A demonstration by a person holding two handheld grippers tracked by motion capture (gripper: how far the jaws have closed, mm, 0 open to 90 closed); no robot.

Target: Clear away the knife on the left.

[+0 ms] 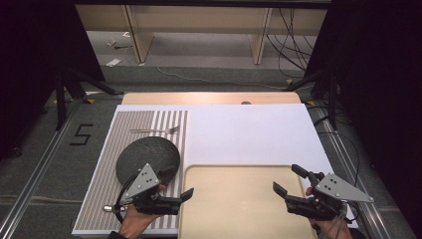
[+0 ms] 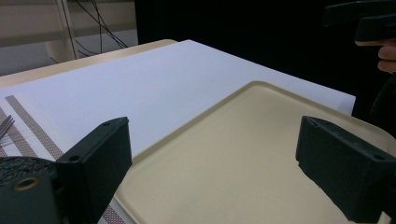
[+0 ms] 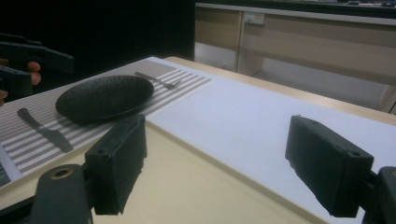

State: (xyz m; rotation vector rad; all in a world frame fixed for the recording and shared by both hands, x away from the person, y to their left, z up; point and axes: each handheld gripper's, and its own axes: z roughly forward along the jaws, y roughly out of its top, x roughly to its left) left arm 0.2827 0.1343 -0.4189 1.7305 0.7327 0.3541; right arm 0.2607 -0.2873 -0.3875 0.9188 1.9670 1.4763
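- We hold our left tool [image 1: 183, 195] over the near left edge of the beige tray [image 1: 239, 209], its jaws spread wide with nothing between them.
- Our right tool [image 1: 288, 180] hangs over the tray's near right side, jaws equally wide apart and empty; the two tools face each other across the tray.
- The tray lies on the white sheet [image 1: 249, 134] covering the surface, at its near edge, and it is bare.
- Just left of the tray is a striped placemat [image 1: 107, 144]. On it sit a black plate [image 1: 148, 158], a fork [image 1: 154, 131] beyond the plate, and a dark knife [image 3: 44, 130] on the plate's near side, seen in the right gripper view.
- We judge the work to be at its very start: nothing is gripped, nothing sits on the tray, and plate, fork and knife all lie on the placemat. Whether the tray itself is to be lifted or the tableware moved onto it, all of that seems left to do.
- As for writing, we read a black "5" [image 1: 81, 134] marked on the floor left of the surface; we see no brand or label on the tray, plate or cutlery.
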